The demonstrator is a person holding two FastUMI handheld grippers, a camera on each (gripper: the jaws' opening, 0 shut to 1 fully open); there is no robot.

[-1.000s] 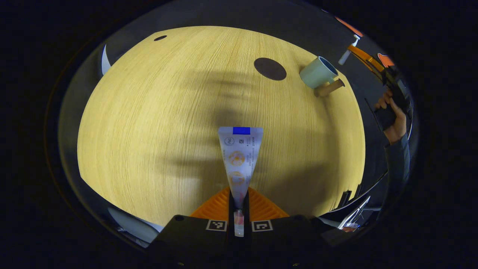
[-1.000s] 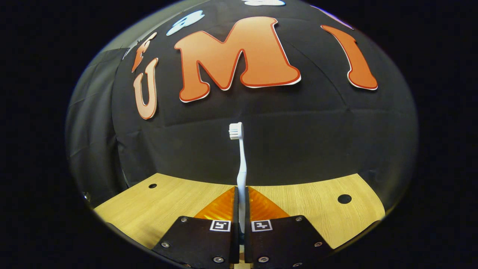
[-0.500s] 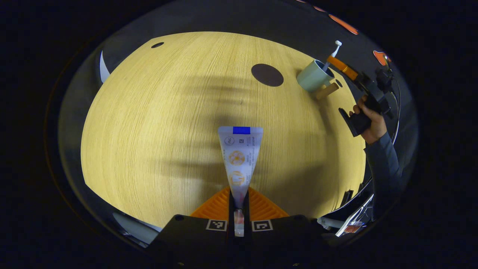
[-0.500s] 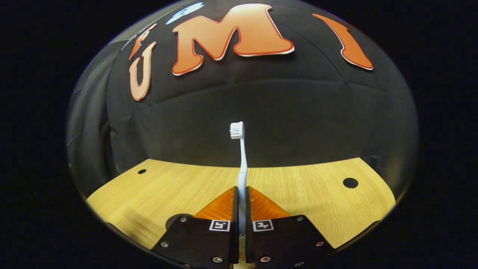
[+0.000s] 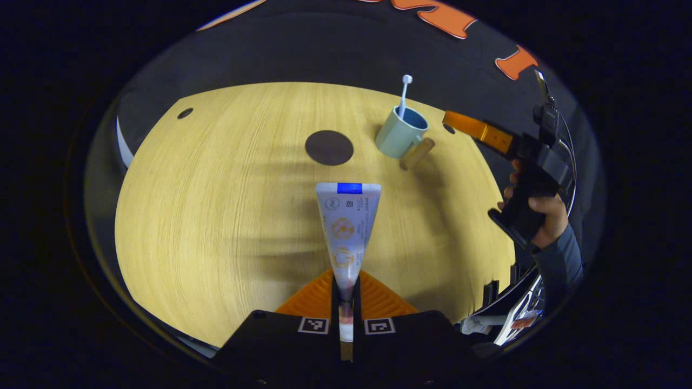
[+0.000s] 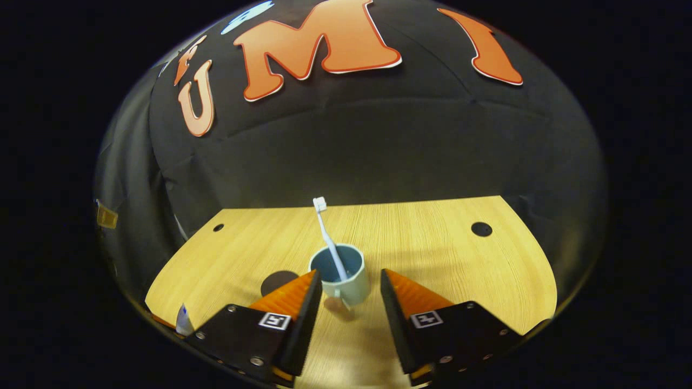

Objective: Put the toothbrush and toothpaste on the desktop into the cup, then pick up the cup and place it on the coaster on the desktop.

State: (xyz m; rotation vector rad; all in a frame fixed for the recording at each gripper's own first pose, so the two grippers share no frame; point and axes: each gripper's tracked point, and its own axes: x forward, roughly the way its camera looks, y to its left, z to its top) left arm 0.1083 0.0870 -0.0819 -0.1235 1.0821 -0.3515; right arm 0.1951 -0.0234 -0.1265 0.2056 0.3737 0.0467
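Pale wood grain covers the desk [image 5: 216, 205], and the light blue cup [image 5: 399, 134] stands upright on it toward the far right side in the left gripper view, its wooden handle [image 5: 416, 153] pointing toward the camera. The toothbrush [image 5: 404, 97] stands in the cup, leaning on the rim, bristle head up. The round dark coaster [image 5: 328, 147] lies flat on the desk just left of the cup, apart from it and bare. The left gripper [image 5: 346, 294] is above the near part of the desk with both fingers pressed on the cap end of the toothpaste [image 5: 347, 227], whose flat crimped end points forward toward the coaster. To the right of the cup, a hand [image 5: 538, 210] holds the right gripper [image 5: 476, 127] off the desk edge, its fingers pointing at the cup without touching it. In the right gripper view the right gripper [image 6: 348, 294] has its fingers spread apart and holding nothing; the cup [image 6: 341, 273] sits just beyond the gap between them, with the toothbrush [image 6: 328, 237] slanting up out of it to the left. The coaster [image 6: 277, 282] shows partly behind the left finger, and the tip of the toothpaste [image 6: 184, 320] shows at the lower left edge.
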